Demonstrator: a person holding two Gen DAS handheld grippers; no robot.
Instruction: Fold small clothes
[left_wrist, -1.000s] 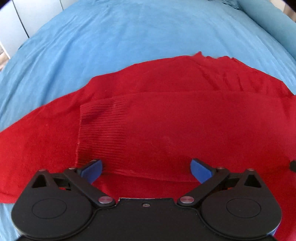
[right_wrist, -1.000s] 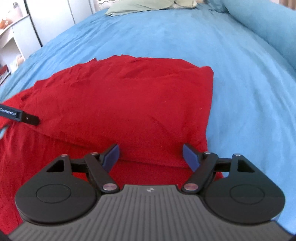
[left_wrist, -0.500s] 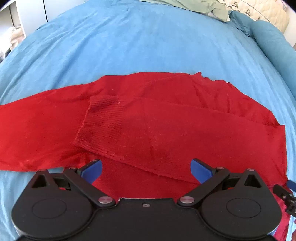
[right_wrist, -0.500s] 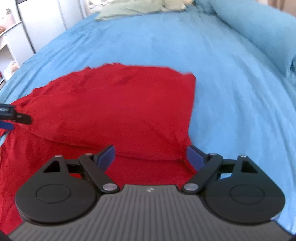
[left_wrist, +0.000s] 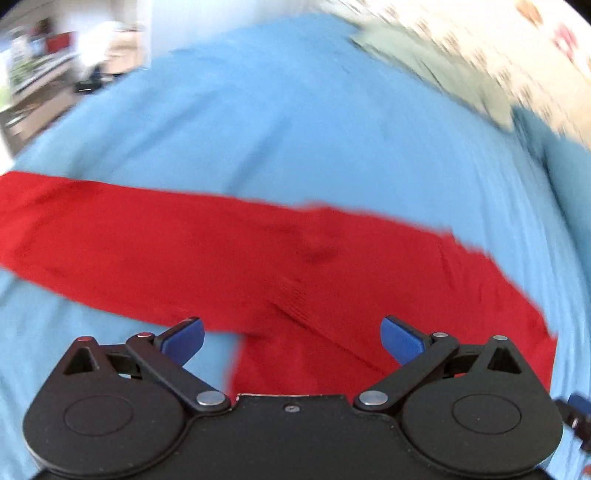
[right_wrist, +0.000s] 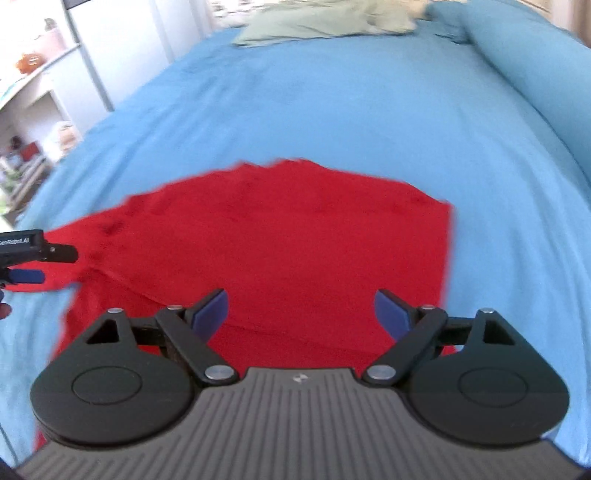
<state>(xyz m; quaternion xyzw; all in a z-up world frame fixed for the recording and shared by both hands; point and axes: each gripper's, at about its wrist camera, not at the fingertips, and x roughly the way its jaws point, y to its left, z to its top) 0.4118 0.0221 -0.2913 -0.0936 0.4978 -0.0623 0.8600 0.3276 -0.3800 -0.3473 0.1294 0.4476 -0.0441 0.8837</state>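
A red knit sweater (left_wrist: 229, 258) lies flat on the blue bed cover (left_wrist: 295, 129). One sleeve is folded across its body and the other stretches out to the left. My left gripper (left_wrist: 291, 338) is open and empty above the sweater's near edge; this view is blurred. The sweater also shows in the right wrist view (right_wrist: 295, 240). My right gripper (right_wrist: 301, 312) is open and empty over its near right part. The left gripper's fingers (right_wrist: 26, 275) show at the left edge of the right wrist view.
Green and patterned pillows (right_wrist: 325, 22) lie at the far end of the bed. A blue bolster (right_wrist: 528, 59) runs along the right side. White shelves (right_wrist: 33, 110) stand beyond the bed's left edge. The blue cover (right_wrist: 332, 110) spreads beyond the sweater.
Both grippers have drawn back and risen from the sweater. The left wrist view has swung left, so the outstretched sleeve now fills it. Both jaws stay open.
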